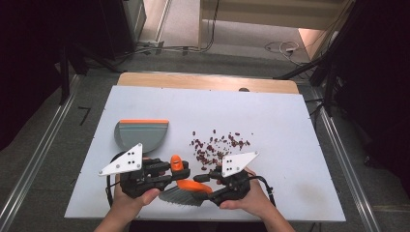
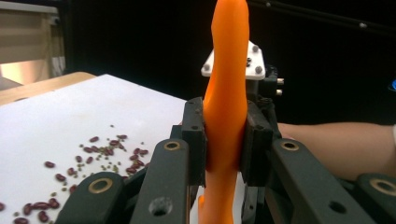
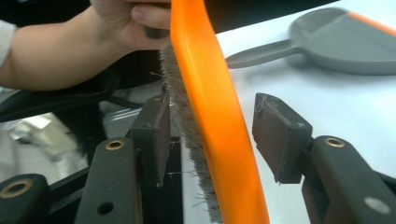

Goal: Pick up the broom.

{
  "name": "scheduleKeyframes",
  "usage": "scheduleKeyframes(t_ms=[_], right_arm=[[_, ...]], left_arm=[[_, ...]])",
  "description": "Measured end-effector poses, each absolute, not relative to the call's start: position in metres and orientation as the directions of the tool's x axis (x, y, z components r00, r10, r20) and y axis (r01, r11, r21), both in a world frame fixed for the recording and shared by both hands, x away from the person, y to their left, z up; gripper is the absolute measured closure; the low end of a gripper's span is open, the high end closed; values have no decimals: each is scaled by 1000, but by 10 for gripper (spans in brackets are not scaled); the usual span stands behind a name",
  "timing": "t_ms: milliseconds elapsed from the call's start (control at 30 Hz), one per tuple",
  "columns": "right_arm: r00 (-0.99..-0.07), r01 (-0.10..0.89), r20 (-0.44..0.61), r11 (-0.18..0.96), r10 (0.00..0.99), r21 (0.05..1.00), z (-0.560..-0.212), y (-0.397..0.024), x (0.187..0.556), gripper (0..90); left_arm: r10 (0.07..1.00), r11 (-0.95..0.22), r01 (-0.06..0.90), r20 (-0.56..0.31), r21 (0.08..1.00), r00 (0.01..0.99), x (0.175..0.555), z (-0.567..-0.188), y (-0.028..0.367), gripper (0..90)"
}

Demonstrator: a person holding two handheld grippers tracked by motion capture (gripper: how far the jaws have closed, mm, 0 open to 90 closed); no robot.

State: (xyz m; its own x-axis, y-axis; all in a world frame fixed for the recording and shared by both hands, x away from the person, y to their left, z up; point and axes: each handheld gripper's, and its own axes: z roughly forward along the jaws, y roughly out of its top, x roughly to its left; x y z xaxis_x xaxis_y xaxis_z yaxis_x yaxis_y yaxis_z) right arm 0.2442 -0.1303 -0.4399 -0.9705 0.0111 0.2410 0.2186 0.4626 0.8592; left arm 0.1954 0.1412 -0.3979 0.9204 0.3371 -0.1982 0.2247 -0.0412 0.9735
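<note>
From above, the left gripper [image 1: 170, 170] and right gripper [image 1: 203, 178] meet over an orange brush [image 1: 186, 189] at the table's [image 1: 290, 125] near edge, beans [image 1: 215, 145] beyond; the left gripper view shows jaws clamped on its handle; the right gripper view shows jaws apart, seemingly not pressing.

High view looks down over the bench [image 1: 290, 125]; both tool views sit close, sharing the orange brush [image 2: 227, 93].

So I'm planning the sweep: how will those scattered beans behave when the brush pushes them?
The beans look small, smooth and rounded, so they will likely roll and scatter. They lie loose on the flat white table, probably sliding easily. The brush has soft bristles, so some may slip past.
</note>
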Motion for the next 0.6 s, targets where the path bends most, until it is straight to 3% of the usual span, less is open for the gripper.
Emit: scheduleKeyframes(t_ms=[200,400,600], right_arm=[[-965,212,259,479,-33,852,-448,-123,241,503],[-942,231,316,468,-112,853,-452,-122,242,655],[-935,239,333,481,-120,843,-449,-119,238,685]], left_arm=[[238,-15,241,-230,970,943,197,-399,141,768],[218,-10,253,-245,967,945,199,-400,144,767],[166,18,307,-306,951,938,206,-405,150,766]])
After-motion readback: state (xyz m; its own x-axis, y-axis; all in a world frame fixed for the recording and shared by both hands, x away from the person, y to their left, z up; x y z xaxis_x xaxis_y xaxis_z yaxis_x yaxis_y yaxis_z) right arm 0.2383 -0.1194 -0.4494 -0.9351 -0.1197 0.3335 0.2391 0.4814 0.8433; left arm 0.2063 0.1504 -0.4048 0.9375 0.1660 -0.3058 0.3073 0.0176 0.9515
